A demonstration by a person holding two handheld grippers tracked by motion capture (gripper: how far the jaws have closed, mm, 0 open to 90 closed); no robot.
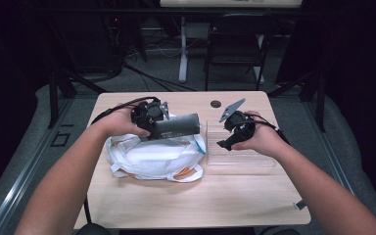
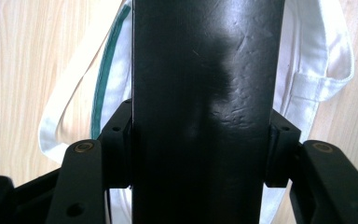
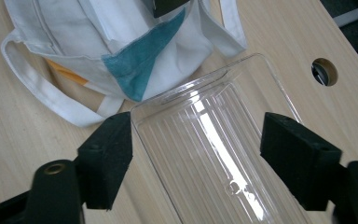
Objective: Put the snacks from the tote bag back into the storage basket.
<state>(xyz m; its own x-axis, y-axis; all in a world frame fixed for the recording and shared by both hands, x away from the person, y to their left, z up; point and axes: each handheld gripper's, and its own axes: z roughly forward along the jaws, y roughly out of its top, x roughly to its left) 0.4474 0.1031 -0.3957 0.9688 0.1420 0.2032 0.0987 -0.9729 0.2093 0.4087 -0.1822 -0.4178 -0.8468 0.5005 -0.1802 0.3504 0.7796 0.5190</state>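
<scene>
High view: left gripper (image 1: 152, 117) clamps dark cylinder (image 1: 175, 127) above white tote bag (image 1: 154, 157). Left gripper view: pads (image 2: 279, 156) squeeze cylinder's sides; may slip and drop. Right gripper view: jaws gape empty over clear tray (image 3: 223, 149); could knock it.

One white cloth bag (image 1: 154, 156), one dark cylinder (image 1: 176, 126), one clear plastic tray (image 1: 240, 159) (ribbed floor), two grippers.

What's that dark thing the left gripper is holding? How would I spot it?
Start at the wooden table, then find the white cloth bag on its left half. Just above the bag, the left gripper clamps a dark cylinder: the one smooth, dark, tube-shaped thing there.
</scene>
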